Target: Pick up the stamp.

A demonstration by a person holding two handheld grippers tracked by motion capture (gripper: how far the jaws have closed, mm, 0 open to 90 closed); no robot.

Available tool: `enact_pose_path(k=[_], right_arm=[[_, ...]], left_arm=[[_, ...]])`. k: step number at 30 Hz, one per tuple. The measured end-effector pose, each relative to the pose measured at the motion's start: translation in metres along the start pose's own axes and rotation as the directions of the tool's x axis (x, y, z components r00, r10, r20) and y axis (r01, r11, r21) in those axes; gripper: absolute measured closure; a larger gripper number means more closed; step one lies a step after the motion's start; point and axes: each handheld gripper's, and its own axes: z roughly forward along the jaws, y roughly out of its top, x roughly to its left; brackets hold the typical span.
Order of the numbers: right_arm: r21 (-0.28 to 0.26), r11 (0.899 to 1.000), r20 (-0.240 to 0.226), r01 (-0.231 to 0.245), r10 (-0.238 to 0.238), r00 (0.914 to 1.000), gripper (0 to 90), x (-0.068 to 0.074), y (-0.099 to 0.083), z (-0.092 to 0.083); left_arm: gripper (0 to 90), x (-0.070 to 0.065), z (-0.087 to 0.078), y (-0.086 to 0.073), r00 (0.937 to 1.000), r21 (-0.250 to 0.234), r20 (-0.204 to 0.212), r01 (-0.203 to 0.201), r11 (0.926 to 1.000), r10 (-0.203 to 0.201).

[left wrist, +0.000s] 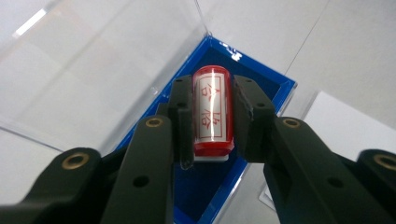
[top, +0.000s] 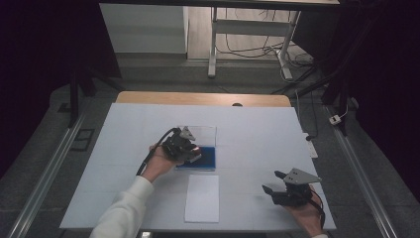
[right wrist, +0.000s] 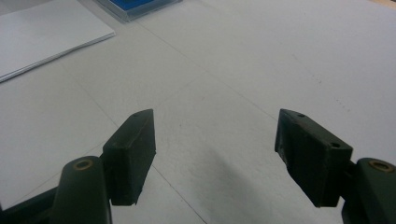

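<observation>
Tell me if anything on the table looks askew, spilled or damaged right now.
Nothing stands out. The left gripper is shut on the red stamp over the blue box, whose clear lid lies open. The paper sheet lies flat, and the right gripper is open over bare table.

You are in what looks like a lab or recording studio set up for test work. You stand at a counter (top: 257, 134) covered by a plain white board, with a wooden edge showing at its far side. Dark curtains (top: 44, 59) hang to the left and right, closing the space in. Metal rails (top: 44, 173) run along the grey floor on both sides of the counter. Beyond the far edge stands a white desk frame (top: 247, 29) on metal legs, with loose cables (top: 262, 49) strewn under it and a power strip (top: 337, 119) on the floor at the right.
</observation>
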Motion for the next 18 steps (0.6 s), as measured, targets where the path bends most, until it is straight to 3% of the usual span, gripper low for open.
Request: enact_pose_path(k=[12,18], right_arm=[[-0.004,1.0,-0.001,-0.001,0.001,1.0,28.9,0.0,0.0,0.0],[-0.002,1.0,-0.002,0.004,-0.004,1.0,28.9,0.001,0.0,0.0]], left_arm=[[70.5,0.007,-0.025,0.001,0.9999,-0.054,0.002,0.015,0.9984,-0.015],[70.4,0.012,-0.035,0.001,0.9998,-0.04,-0.001,0.019,0.999,-0.019]])
